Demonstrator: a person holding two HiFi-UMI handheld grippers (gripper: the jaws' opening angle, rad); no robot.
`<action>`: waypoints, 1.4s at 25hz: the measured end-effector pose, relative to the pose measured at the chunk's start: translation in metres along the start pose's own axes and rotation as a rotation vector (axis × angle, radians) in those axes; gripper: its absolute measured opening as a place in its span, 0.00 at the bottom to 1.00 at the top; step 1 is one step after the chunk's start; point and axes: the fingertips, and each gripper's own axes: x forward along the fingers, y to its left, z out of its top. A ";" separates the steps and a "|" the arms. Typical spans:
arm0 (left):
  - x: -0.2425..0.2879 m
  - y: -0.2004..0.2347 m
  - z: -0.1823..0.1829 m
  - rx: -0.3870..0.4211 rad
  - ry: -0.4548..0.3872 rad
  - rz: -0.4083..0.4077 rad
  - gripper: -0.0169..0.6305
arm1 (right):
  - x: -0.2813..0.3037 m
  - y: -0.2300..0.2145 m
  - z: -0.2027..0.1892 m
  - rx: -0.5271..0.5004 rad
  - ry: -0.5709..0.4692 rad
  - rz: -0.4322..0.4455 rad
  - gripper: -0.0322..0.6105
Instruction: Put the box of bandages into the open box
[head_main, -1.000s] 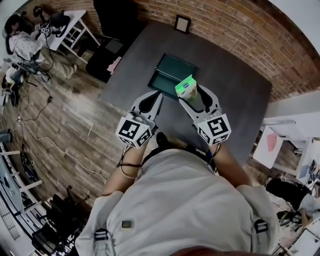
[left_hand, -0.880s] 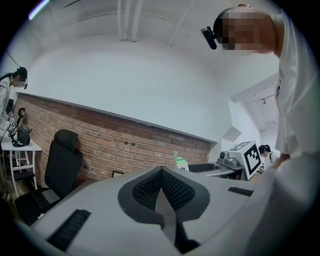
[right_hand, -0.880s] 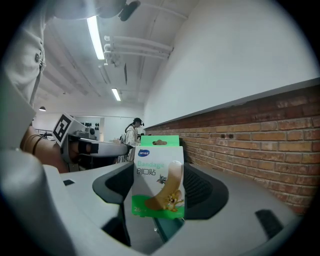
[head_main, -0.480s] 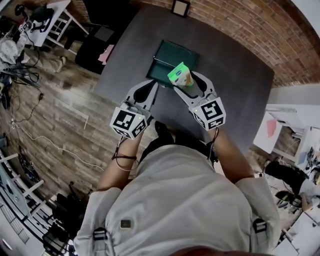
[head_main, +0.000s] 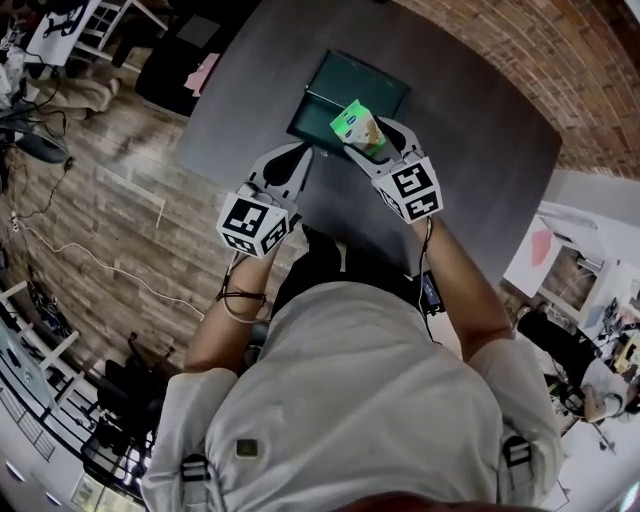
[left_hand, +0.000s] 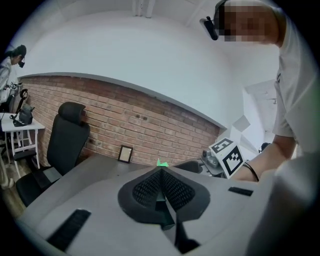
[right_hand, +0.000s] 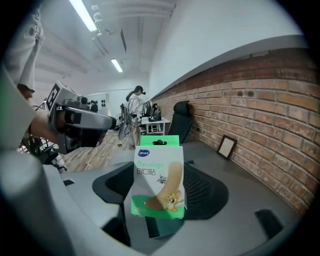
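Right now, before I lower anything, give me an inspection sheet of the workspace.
Surface: dark grey table, mostly bare.
Job's things: green-and-white cardboard box of bandages held upright off the table; in the head view it sits over the near edge of the dark green open box. Its height above it cannot be told.
Clutter: small framed picture at the table's far edge by the wall.
Grippers: right gripper shut on the box of bandages; left gripper shut, nothing between its jaws.
Cables: loose cables on the wooden floor left of the table; none on the table.
Surroundings: brick wall, black office chair, a person at a distant desk.
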 end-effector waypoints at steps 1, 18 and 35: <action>0.005 0.002 -0.009 0.001 0.015 0.000 0.05 | 0.006 -0.002 -0.008 0.005 0.014 0.007 0.53; 0.044 0.063 -0.100 -0.100 0.131 0.058 0.05 | 0.099 0.003 -0.111 -0.010 0.262 0.101 0.53; 0.057 0.078 -0.132 -0.145 0.203 0.092 0.05 | 0.131 0.000 -0.144 0.018 0.303 0.077 0.53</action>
